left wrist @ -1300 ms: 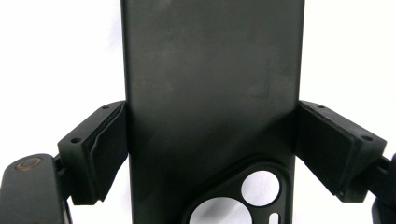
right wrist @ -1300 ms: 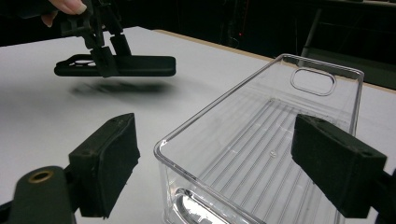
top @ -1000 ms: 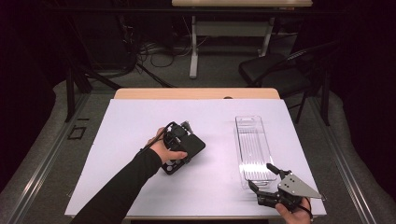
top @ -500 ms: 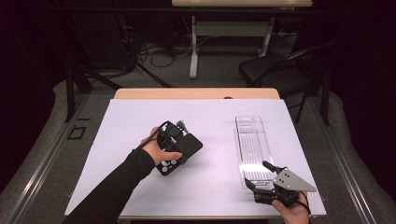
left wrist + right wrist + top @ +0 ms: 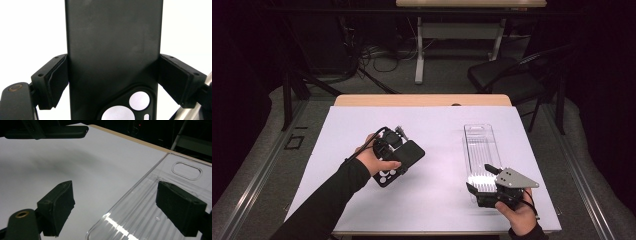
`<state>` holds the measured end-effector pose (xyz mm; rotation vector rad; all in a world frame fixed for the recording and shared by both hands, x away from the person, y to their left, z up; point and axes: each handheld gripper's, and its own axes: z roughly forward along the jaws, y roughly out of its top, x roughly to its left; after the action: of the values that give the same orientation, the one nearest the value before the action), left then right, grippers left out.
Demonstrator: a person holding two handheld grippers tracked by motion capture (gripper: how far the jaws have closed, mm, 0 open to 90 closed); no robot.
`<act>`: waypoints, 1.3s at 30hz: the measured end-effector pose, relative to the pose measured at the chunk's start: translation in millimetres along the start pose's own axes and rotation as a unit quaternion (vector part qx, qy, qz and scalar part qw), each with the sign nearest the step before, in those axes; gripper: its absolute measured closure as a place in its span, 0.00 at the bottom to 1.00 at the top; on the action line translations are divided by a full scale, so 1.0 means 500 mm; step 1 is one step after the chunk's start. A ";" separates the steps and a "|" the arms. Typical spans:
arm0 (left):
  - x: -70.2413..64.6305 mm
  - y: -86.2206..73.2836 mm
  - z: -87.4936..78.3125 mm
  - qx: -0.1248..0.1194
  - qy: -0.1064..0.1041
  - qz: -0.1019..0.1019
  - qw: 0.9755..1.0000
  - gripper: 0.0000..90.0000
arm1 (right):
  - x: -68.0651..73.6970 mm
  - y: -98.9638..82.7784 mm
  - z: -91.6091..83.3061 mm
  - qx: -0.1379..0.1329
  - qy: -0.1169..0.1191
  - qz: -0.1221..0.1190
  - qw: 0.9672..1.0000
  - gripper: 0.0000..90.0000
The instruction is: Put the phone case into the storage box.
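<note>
A black phone case with a camera cutout is lifted off the white table at centre left. My left gripper is shut on it. In the left gripper view the case stands between the two pads, which press on its long edges. A clear plastic tray lies lengthwise at the right. My right gripper hovers open over the tray's near end, with nothing between its jaws. The right gripper view looks along the clear tray and shows the black case at the top left.
The table's wooden far edge borders a dark floor with a chair and cables. White surface stretches between the two hands and to the far left.
My right gripper has shifted left and away from me, over the near end of the clear tray. The left hand with the case has drifted slightly toward me and risen a little.
</note>
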<state>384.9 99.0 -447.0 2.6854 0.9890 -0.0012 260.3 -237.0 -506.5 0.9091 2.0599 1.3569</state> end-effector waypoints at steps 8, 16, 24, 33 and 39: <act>0.001 0.002 -0.011 -0.004 -0.007 0.002 1.000 0.15 | 0.002 0.040 0.036 0.013 0.017 -0.030 0.999 0.16; 0.000 0.006 -0.013 -0.004 -0.012 0.005 1.000 0.15 | -0.005 0.085 0.069 0.023 0.022 -0.067 0.997 0.16; 0.001 0.010 -0.012 -0.004 -0.015 0.004 1.000 0.16 | -0.035 0.112 0.089 0.028 0.022 -0.055 0.998 0.16; -0.001 0.014 -0.011 -0.002 -0.017 0.004 1.000 0.16 | -0.063 0.129 0.112 0.033 0.030 -0.036 0.998 0.16; -0.002 0.014 -0.011 -0.002 -0.021 0.003 1.000 0.16 | -0.070 0.139 0.121 0.031 0.028 -0.050 0.998 0.18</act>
<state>388.1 94.8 -439.7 2.6733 0.9680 -0.0534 344.0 -208.6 -463.0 0.7918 2.1705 1.2853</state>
